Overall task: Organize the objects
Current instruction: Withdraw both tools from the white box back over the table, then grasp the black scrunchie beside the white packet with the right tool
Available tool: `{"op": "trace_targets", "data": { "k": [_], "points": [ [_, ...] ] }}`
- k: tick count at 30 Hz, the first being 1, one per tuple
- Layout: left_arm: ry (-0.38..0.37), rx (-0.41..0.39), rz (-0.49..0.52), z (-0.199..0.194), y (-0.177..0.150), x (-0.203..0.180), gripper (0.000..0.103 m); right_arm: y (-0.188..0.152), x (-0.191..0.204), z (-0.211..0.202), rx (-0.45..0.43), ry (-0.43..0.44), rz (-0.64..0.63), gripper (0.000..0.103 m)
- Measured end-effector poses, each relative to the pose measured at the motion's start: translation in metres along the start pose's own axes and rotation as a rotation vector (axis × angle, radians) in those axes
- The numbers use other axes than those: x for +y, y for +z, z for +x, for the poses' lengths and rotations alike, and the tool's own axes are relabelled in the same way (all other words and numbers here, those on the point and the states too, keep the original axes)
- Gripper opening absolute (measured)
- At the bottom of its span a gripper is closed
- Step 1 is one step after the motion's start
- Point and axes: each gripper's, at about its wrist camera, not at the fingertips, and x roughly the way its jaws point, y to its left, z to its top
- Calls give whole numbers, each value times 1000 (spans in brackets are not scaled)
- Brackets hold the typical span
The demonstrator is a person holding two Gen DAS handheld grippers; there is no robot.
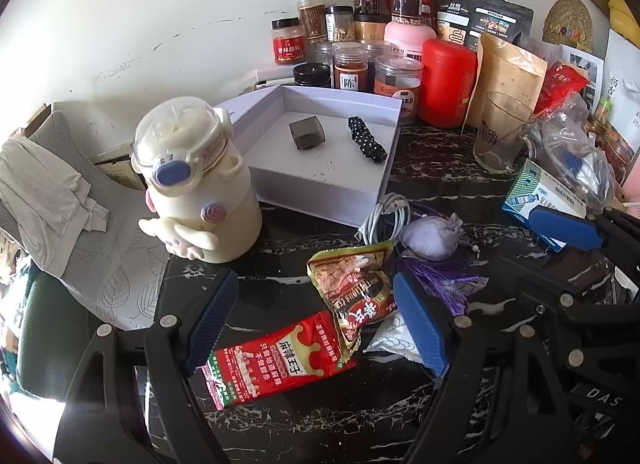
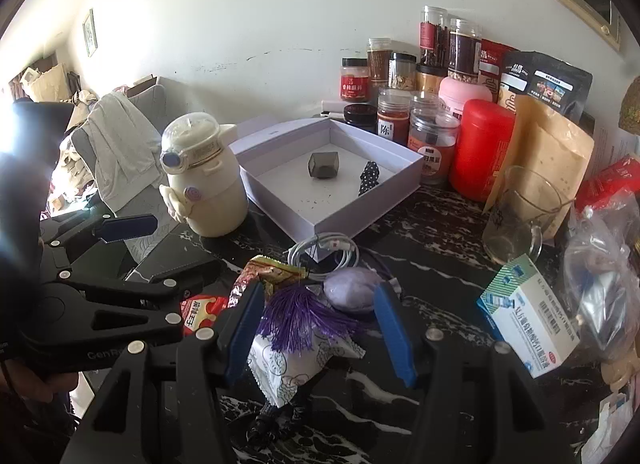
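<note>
Red foil is what lies between the open left tongs point(image 1: 316, 324): a red snack packet point(image 1: 276, 364) flat on the dark marbled surface point(image 1: 432, 180), its long axis running from low beside the left pad up toward the right pad, slantwise across the gap. A second packet, the brown-and-gold one point(image 1: 352, 288), overlaps its upper end and sits closer to the right pad. Neither pad appears to touch either packet, though the lower end of the red one passes very near, perhaps under, the left pad.

The right tongs point(image 2: 320, 328) are also open and grip nothing. Between their pads lie a purple tassel point(image 2: 296, 320) and, under it, a white patterned sachet point(image 2: 288, 368); a lilac pouch point(image 2: 352, 288) sits just ahead, nearer the right pad.

The white box point(image 1: 384, 184), holding a small grey cube point(image 1: 307, 132) and a black dotted piece point(image 1: 366, 138), stands ahead of both tongs, beyond a coiled white cable point(image 1: 386, 218).

By my judgement the box is the likely destination, and the left tongs are the nearer to the red packet. Because the packet lies diagonal to the gap, closing as they stand would catch it corner-on; turning the tongs to cross its short side looks the safer grip.
</note>
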Motion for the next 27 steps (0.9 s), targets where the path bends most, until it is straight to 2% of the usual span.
{"op": "trace_targets", "data": {
  "k": [12, 27],
  "points": [
    [-27, 26, 10, 9, -39, 5, 79, -39, 9, 12, 56, 1, 5, 58],
    [-80, 65, 7, 21, -75, 30, 79, -81, 26, 29, 141, 24, 18, 58]
  ]
}}
